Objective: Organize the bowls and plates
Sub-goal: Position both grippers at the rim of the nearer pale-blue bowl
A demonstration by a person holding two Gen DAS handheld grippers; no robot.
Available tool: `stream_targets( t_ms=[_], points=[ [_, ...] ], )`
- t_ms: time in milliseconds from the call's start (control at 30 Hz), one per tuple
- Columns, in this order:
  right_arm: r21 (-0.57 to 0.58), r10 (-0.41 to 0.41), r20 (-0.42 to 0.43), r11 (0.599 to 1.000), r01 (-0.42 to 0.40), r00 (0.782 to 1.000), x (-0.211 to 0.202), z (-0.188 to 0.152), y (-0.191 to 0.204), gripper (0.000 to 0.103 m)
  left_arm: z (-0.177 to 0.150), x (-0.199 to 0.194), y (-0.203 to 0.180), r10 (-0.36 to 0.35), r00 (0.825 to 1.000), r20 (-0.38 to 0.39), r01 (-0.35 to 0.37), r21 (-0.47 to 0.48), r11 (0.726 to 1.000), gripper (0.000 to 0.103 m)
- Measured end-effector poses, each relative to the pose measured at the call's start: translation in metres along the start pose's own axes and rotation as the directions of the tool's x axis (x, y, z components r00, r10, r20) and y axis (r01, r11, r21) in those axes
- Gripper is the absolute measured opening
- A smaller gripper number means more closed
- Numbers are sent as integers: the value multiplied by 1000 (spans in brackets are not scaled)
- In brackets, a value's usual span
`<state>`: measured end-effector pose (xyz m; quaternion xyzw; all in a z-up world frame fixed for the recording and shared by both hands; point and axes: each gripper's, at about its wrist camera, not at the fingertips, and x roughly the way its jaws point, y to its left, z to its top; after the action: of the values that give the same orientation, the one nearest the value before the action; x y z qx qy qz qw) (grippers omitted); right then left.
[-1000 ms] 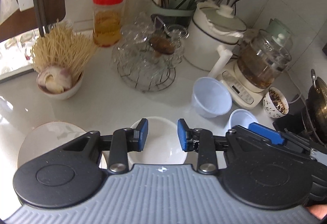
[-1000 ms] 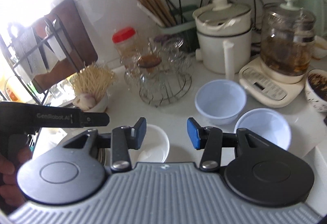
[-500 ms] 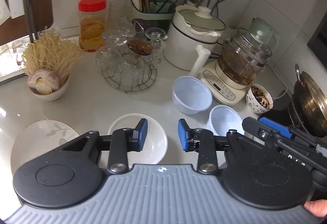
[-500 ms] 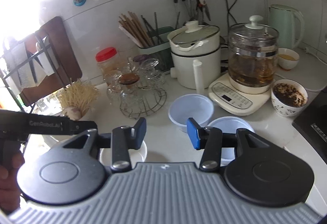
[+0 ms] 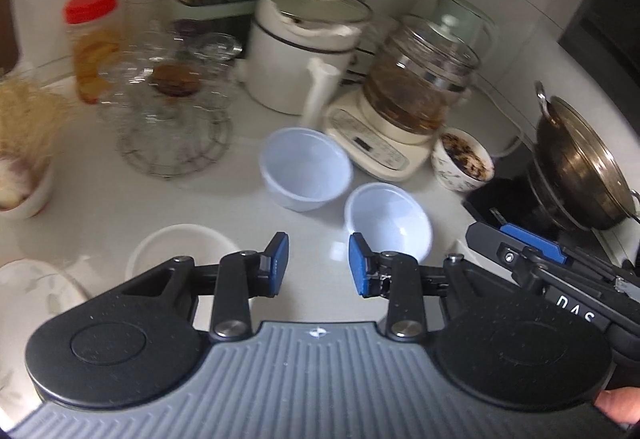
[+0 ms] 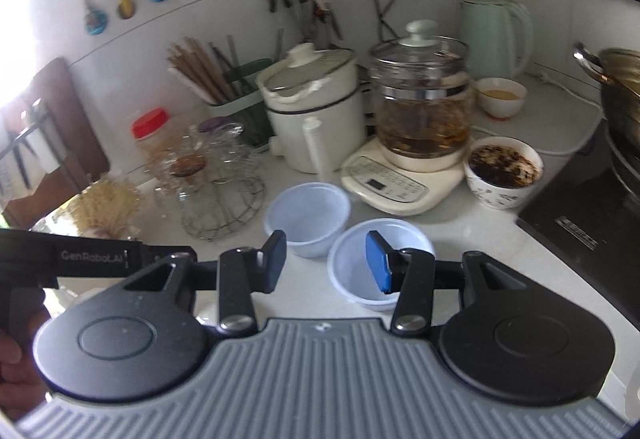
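Compared with a second ago, both views have swung rightward along the white desk (image 5: 100, 207). In the left wrist view the round white ceramic bowl (image 5: 176, 251), which sat between the fingers, now lies at 9 o'clock of the left hand-held gripper (image 5: 318, 265), and the flat white leaf-patterned plate (image 5: 32, 287) has slid to the left edge. The two pale blue translucent plastic bowls, the farther one (image 5: 306, 169) and the nearer one (image 5: 386, 219), have drawn closer; the nearer one now sits at 1 o'clock of that gripper. The dark lidded steel wok (image 5: 576, 167) has come into sight at 3 o'clock.

The left hand-held gripper tilts steeply down at bare desk, its blue pads apart with nothing between them. The right hand-held gripper (image 6: 326, 265) tilts down less steeply, jaws likewise apart and empty; the nearer pale blue bowl (image 6: 356, 259) shows beyond its gap, the farther one (image 6: 308, 215) at 11 o'clock. A hand (image 6: 16, 359) grips the left tool's handle at 8 o'clock.
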<state>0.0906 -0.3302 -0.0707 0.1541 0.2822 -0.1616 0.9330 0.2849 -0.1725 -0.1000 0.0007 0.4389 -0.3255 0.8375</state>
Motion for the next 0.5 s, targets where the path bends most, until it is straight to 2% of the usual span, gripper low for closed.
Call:
stream_targets(
  t_ms=[333, 500],
  points=[
    [86, -86, -27, 992, 88, 996, 12, 2, -35, 48, 22, 44, -29, -62, 995, -73, 66, 56, 996, 42],
    [123, -106, -71, 986, 114, 992, 29, 3, -48, 48, 30, 71, -33, -62, 991, -117, 69, 62, 996, 43]
  ],
)
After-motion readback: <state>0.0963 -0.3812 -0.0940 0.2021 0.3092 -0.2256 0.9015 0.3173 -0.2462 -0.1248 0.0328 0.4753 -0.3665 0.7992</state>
